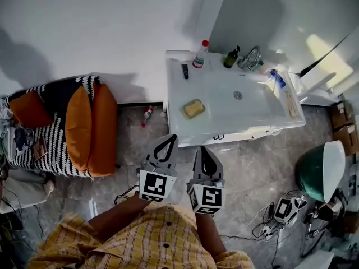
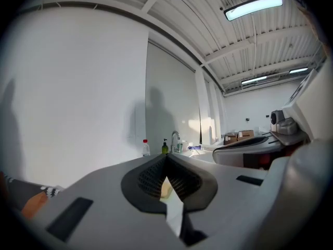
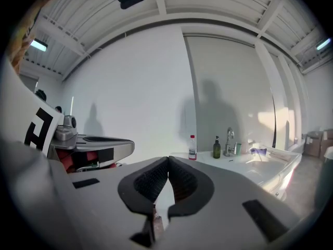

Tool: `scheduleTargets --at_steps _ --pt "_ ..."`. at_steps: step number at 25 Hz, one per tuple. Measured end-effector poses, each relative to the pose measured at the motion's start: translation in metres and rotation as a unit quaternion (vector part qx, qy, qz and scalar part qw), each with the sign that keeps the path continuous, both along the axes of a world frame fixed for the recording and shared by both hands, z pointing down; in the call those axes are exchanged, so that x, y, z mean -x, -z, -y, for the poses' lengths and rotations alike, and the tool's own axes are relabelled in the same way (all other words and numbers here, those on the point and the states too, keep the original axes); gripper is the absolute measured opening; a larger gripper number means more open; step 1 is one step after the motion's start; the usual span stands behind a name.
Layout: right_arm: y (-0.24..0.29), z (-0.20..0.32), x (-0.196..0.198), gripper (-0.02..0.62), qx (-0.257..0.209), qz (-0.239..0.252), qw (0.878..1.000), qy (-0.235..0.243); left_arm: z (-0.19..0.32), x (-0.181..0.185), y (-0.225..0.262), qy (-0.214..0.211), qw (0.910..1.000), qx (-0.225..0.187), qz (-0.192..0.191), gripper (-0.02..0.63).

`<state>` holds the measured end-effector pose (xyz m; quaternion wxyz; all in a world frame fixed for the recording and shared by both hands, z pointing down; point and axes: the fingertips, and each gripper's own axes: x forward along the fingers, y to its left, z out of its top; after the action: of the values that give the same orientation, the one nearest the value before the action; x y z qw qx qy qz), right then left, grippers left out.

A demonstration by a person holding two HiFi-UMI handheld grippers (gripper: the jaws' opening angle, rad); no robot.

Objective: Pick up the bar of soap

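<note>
The yellow bar of soap (image 1: 193,109) lies in the left part of the white sink (image 1: 224,137). My left gripper (image 1: 171,137) hangs just before the sink's front edge, a little below the soap, jaws shut with nothing between them. My right gripper (image 1: 200,148) is beside it, also shut and empty. In the left gripper view the jaw tips (image 2: 166,156) meet, and a sliver of the soap (image 2: 165,189) shows through the gap behind them. The right gripper (image 3: 168,159) points at the sink (image 3: 250,163) from its left front.
A red-capped bottle (image 1: 199,55), a green dispenser (image 1: 230,58) and a faucet (image 1: 251,58) stand along the sink's back. Orange cushions (image 1: 90,125) lie at left. A small bottle (image 1: 147,115) is on the floor. A green seat (image 1: 320,170) and cables (image 1: 283,209) are at right.
</note>
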<state>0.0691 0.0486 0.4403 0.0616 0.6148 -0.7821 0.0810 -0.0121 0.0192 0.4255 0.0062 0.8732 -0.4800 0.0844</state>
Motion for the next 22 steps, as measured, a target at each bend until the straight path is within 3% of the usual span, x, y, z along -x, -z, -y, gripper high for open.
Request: scheduleTargets --at_steps 10,16,22 --pt "0.017 0.148 0.014 0.018 0.002 0.000 1.000 -0.016 0.146 0.006 0.009 -0.024 0.9997 0.008 0.008 0.011" --pt "0.012 0.178 -0.009 0.018 0.019 0.002 1.000 -0.024 0.174 -0.011 -0.005 -0.028 0.9991 0.027 0.015 0.011" --pt "0.008 0.203 -0.030 0.018 0.023 -0.006 1.000 0.020 0.196 -0.035 0.004 -0.003 0.9997 0.015 0.022 0.011"
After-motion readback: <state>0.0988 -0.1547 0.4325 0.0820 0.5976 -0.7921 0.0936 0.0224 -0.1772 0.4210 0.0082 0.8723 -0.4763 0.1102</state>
